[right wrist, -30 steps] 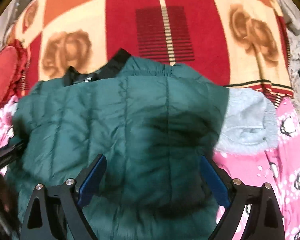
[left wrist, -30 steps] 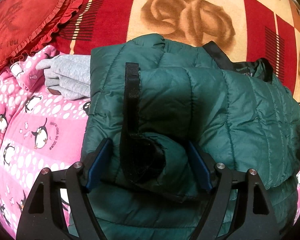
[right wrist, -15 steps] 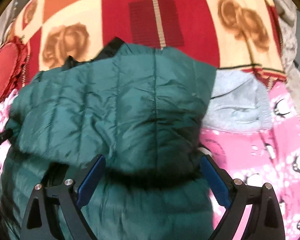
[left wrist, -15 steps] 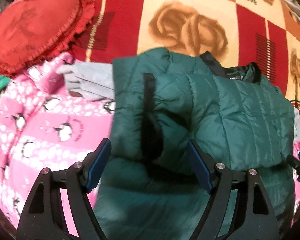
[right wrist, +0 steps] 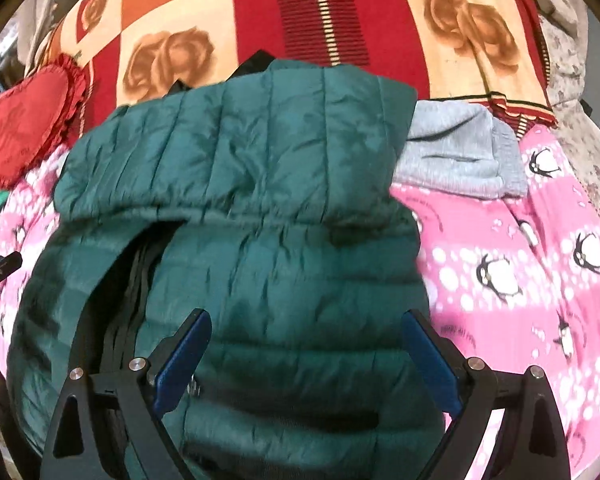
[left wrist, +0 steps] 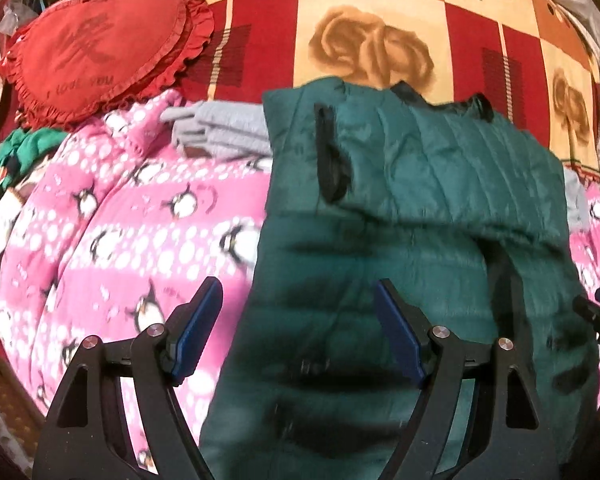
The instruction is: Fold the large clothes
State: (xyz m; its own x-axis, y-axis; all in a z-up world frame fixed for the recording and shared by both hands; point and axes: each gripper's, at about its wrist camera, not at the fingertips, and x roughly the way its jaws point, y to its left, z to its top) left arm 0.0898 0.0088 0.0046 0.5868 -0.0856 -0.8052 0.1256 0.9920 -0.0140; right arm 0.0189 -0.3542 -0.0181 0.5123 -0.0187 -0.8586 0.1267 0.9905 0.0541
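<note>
Both grippers have drawn back off the green puffer jacket (left wrist: 420, 200), which lies folded on the pink penguin blanket (left wrist: 120, 220). Left gripper (left wrist: 298, 330) and right gripper (right wrist: 306, 360) hover over it, jaws apart, empty.

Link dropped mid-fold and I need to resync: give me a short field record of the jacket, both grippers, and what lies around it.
garment: green puffer jacket, upper part folded over the lower
left gripper: open, empty, over the jacket's left edge
right gripper: open, empty, above the jacket's lower part
surface: pink penguin blanket
beside jacket: grey garment
behind: red heart cushion, rose-print blanket
</note>
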